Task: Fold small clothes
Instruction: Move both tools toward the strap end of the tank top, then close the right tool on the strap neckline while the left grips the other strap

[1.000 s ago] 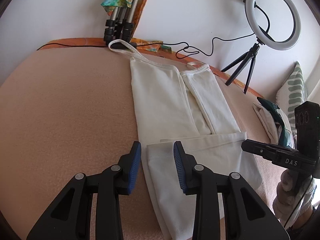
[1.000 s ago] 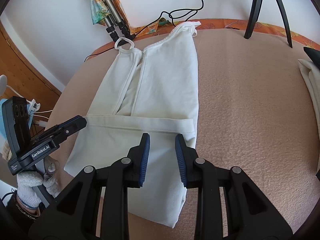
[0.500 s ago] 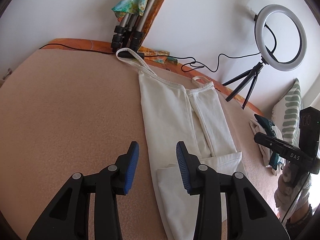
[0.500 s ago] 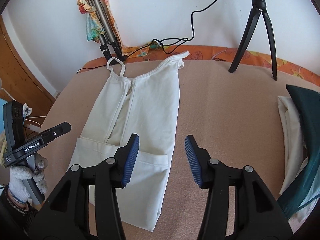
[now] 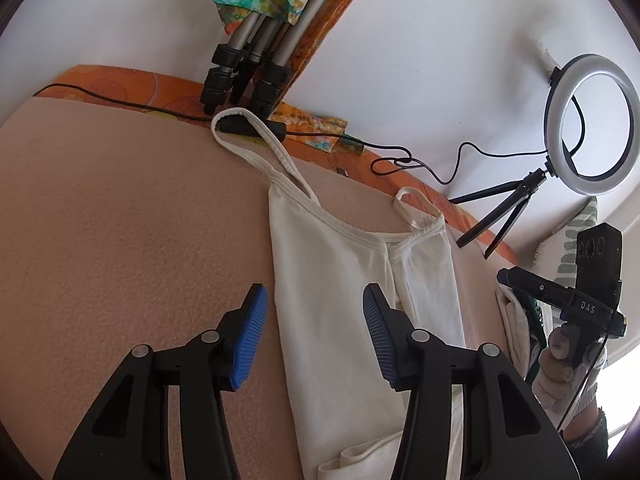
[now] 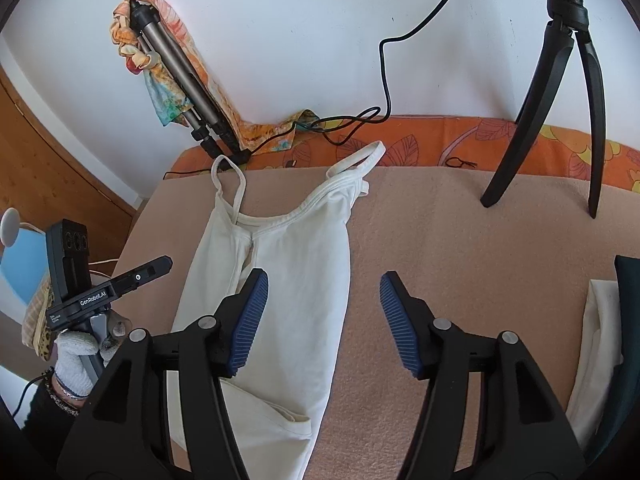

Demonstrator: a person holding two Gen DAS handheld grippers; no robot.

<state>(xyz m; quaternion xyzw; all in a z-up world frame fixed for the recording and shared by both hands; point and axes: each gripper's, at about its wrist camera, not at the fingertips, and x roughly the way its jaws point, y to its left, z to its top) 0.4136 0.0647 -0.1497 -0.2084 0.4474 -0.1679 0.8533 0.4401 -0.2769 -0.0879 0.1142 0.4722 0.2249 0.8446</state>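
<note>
While both grippers' fingers [image 5: 250,340] spread empty, white top [image 5: 332,288] folded on blanket [image 5: 120,240].

Bare blanket [image 5: 120,240] lies clear to the left of the top [image 5: 332,300], and more [image 6: 460,240] to its right. The far edge is blocked by a folded tripod [image 5: 248,68], a cable [image 5: 400,160] and the ring light's legs [image 6: 560,120]. The right side is closed off by piled clothes [image 6: 600,340].
</note>
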